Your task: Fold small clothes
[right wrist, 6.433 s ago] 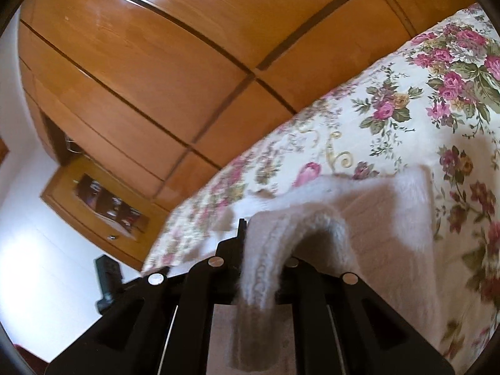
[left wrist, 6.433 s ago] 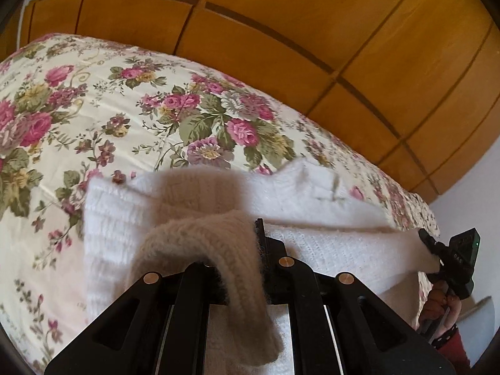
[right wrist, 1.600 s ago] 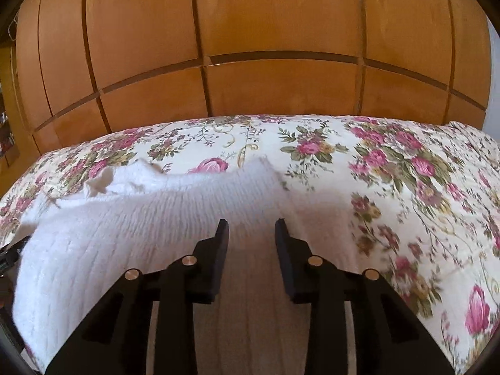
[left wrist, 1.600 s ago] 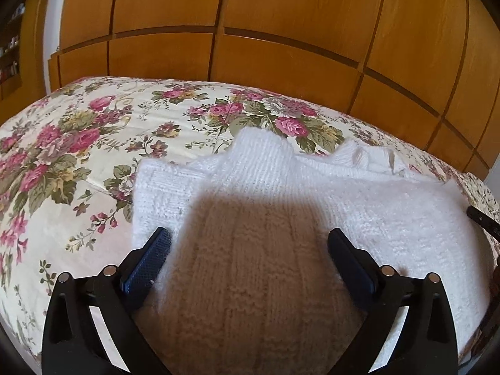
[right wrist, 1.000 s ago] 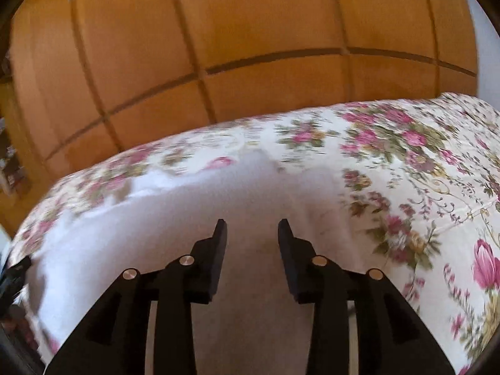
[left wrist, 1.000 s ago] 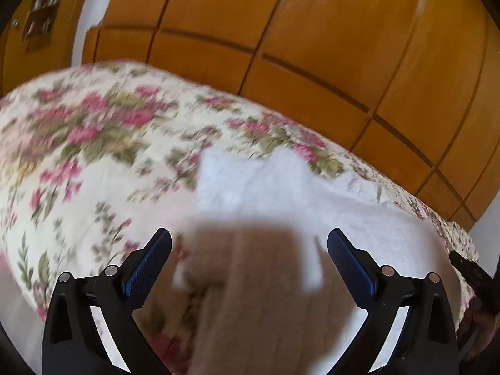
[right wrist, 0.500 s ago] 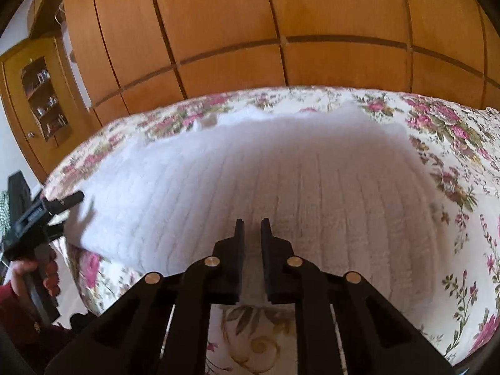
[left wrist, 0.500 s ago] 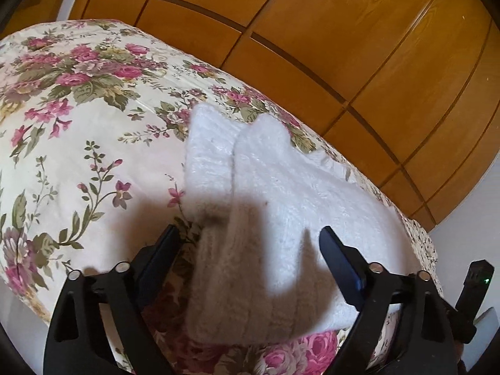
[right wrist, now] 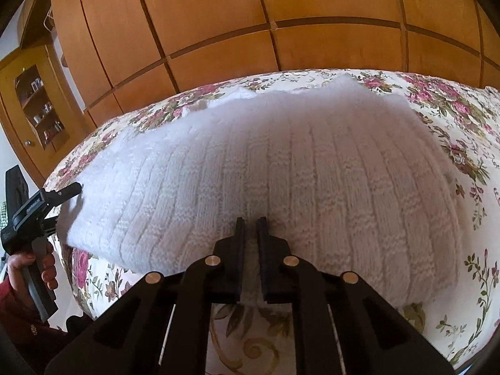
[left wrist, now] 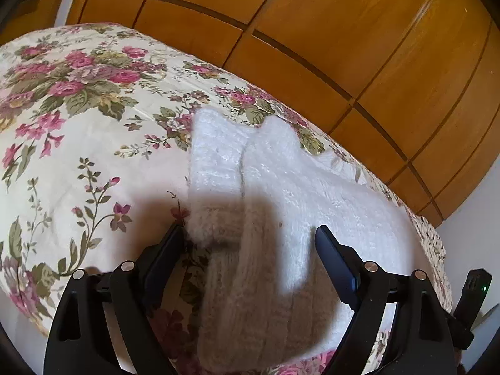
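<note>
White knitted garment (right wrist: pixel 265 168), ribbed, folded into a broad flat block, lying on the floral bedspread (left wrist: pixel 72 143) near the bed's front edge, one end overhanging that edge slightly in the left wrist view; a narrower folded layer (left wrist: pixel 215 156) shows along its left side there; right gripper (right wrist: pixel 251 223) at the garment's near edge, jaws drawn almost together, a thin strip of the knit visible in the slit between them, so clenched on the garment's edge; left gripper (left wrist: pixel 250 237) with jaws spread wide either side of the garment's end, the left finger (left wrist: pixel 165 256) just beside the fuzzy corner, the right finger (left wrist: pixel 336 262) over the knit, not pressing, so released; blue pad faces visible on the inner sides; in the right wrist view the left gripper's body appears at far left, held by a hand (right wrist: pixel 31 265) with a dark red sleeve (right wrist: pixel 18 318); small pale lettering on that body, too small to read; bedspread cream with pink roses and green leaves; behind the bed, wooden panelled wardrobe doors (right wrist: pixel 250 15); at far left a wooden cabinet with glass door (right wrist: pixel 37 106), shelves holding small items, not identifiable.
</note>
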